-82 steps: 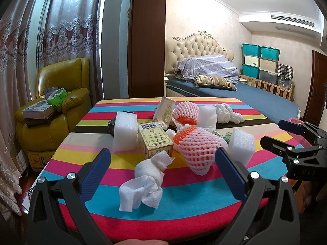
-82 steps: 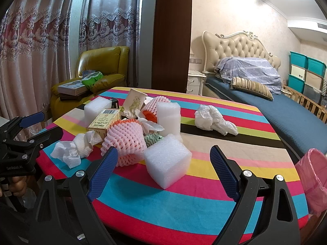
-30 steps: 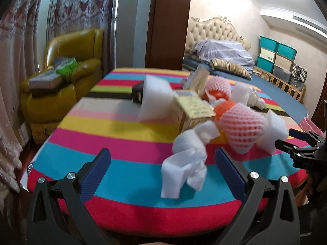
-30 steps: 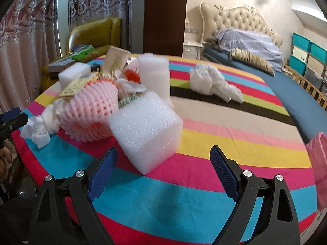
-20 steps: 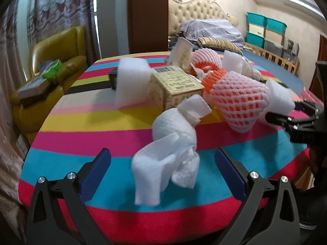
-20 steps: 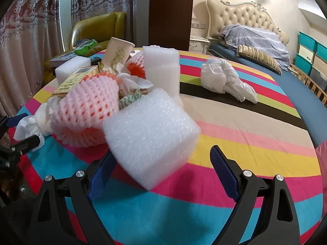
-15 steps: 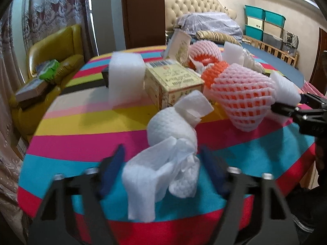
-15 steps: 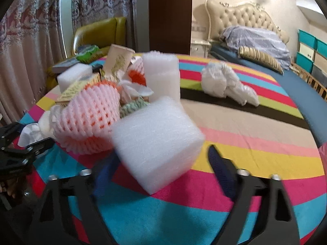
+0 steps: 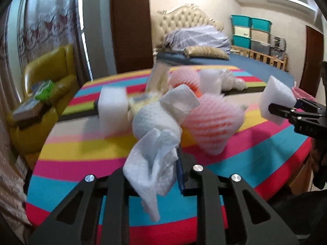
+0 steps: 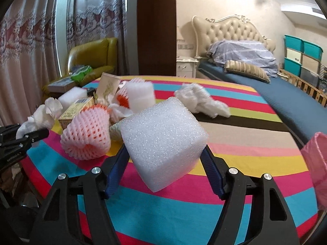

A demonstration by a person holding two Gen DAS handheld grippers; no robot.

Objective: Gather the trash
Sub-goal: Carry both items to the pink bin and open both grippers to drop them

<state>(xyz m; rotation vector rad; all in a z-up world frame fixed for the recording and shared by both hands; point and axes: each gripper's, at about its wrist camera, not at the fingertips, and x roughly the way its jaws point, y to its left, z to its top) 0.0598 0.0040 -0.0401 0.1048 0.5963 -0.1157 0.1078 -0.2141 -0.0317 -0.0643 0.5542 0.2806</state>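
- Left gripper (image 9: 151, 163) jaws clamped on crumpled paper towel (image 9: 157, 134), lifted off striped tablecloth (image 9: 81, 159).
- Right gripper (image 10: 165, 159) jaws pinching white foam cube (image 10: 163, 140), held above table.
- Remaining pile mid-table: pink foam net (image 10: 86, 136), carton (image 10: 76, 107), foam blocks, plastic wrap (image 10: 201, 100).
- Pink bag (image 10: 316, 159) at right table edge.

The left tongs (image 9: 155, 163), wide open earlier, now pinch the crumpled white paper towel (image 9: 157, 143) between them. The right tongs (image 10: 164, 159), also open before, now clamp the white foam cube (image 10: 163, 143), lifted off the striped tabletop (image 10: 245, 143).
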